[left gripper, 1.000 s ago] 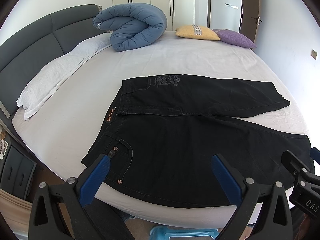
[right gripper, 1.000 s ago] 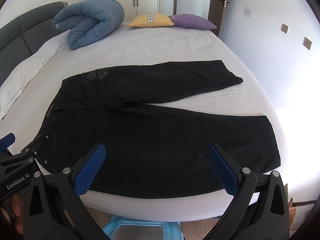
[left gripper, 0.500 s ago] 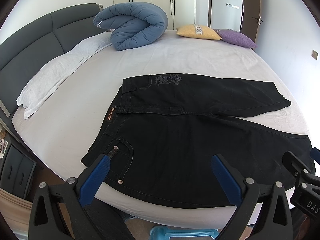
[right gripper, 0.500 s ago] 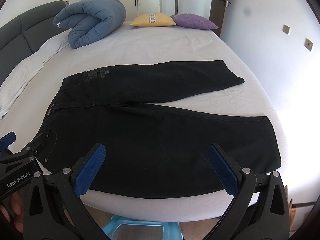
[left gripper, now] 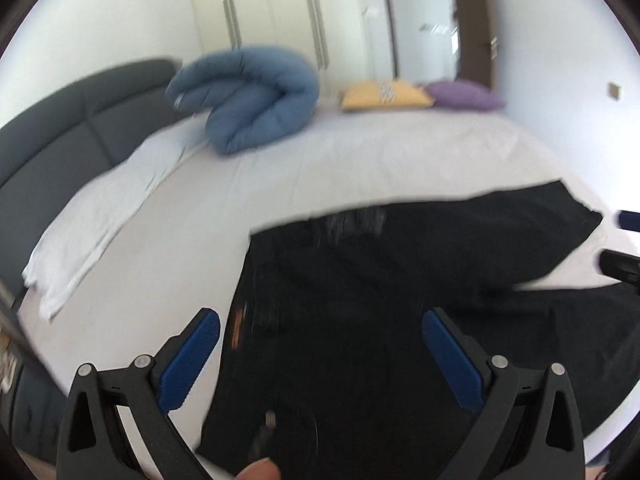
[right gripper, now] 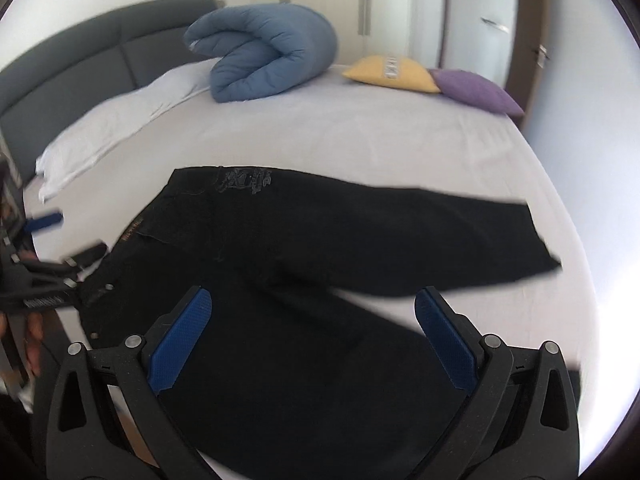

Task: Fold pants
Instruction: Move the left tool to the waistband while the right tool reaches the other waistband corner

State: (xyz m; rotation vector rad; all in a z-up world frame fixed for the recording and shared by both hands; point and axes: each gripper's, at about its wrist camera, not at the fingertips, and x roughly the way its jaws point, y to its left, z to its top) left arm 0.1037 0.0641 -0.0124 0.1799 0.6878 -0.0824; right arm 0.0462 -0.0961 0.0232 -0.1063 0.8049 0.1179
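Note:
Black pants (left gripper: 360, 300) lie spread flat on the white bed (left gripper: 360, 160), legs apart and running to the right, waistband at the left; they also show in the right wrist view (right gripper: 320, 248). My left gripper (left gripper: 320, 356) is open and empty above the waistband end. It also shows at the left edge of the right wrist view (right gripper: 52, 264), by the waistband. My right gripper (right gripper: 312, 332) is open and empty above the near leg. Both views are motion-blurred.
A rolled blue duvet (right gripper: 268, 60), a yellow pillow (right gripper: 392, 72) and a purple pillow (right gripper: 476, 92) lie at the far side. A white pillow (right gripper: 116, 124) lies along the grey headboard (right gripper: 80, 60) at the left. Wardrobe doors (left gripper: 280, 20) stand behind.
Both grippers have moved forward and lower over the pants, which now fill more of each view. The pants have not moved. Both grippers stay open.

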